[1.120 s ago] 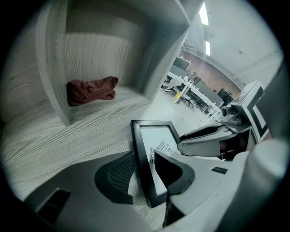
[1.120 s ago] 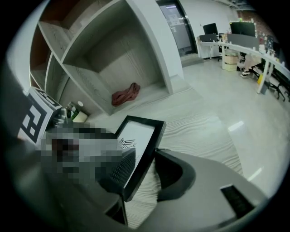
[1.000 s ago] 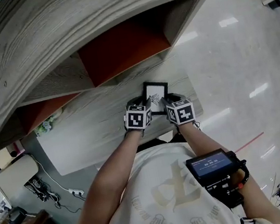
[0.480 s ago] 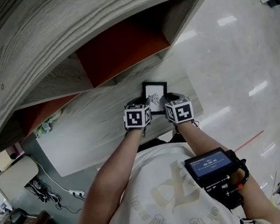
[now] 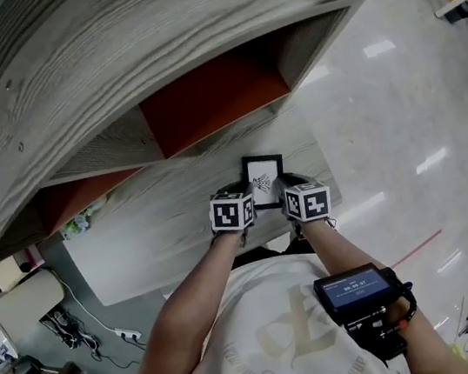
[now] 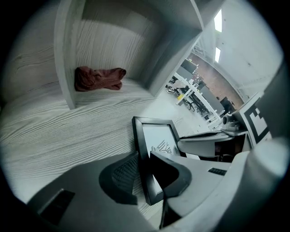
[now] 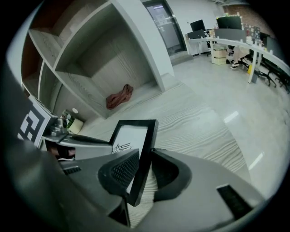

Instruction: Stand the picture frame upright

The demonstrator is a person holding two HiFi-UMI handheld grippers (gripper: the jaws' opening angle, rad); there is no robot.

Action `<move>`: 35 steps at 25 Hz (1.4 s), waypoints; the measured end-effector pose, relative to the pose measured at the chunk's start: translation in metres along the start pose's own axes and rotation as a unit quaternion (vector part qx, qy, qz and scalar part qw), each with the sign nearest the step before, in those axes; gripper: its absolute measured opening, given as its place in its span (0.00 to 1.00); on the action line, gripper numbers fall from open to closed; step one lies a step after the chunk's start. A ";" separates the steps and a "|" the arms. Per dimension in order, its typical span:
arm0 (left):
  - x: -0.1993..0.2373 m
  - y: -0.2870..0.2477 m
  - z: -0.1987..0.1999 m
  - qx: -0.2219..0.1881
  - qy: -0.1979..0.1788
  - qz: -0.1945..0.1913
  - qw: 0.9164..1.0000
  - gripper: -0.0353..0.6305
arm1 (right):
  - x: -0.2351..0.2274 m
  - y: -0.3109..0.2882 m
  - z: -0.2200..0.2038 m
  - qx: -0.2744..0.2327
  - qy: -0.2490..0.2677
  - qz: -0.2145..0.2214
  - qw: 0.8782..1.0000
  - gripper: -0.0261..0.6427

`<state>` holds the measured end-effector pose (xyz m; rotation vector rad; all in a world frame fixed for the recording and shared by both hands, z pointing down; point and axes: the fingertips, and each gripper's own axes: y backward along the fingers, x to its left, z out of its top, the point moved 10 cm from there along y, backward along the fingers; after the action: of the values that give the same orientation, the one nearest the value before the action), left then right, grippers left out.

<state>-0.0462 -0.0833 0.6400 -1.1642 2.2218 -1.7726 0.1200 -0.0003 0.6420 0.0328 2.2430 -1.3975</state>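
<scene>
left tongs (image 6: 146, 174), right tongs (image 7: 144, 170) closing on black rectangular frame (image 5: 263, 177)

The right gripper (image 7: 142, 174) has just been closing its 2 jaws on the right edge of the black picture frame (image 7: 131, 133), with 1 pad on its front and 1 behind. The grey wooden desk (image 7: 199, 122) lies beneath, and a red cloth (image 7: 119, 96) lies in the shelf nook beyond.

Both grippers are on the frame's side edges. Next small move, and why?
Probably tip it up: lift the far edge so the picture frame pivots on its near edge. The left hand-held gripper and right hand-held gripper, whose jaws have just been closing, now pinch its side edges. Its face shows to the head view, so it isn't upright yet.
</scene>
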 end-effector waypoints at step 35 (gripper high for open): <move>0.026 0.087 -0.060 -0.122 0.003 0.032 0.992 0.19 | 0.082 0.022 -0.019 -0.051 0.146 0.074 0.985 0.17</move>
<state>-0.1381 -0.0463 0.5948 -1.1115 2.5052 -1.5145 0.0468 0.0073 0.5962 0.3861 2.4871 -1.2639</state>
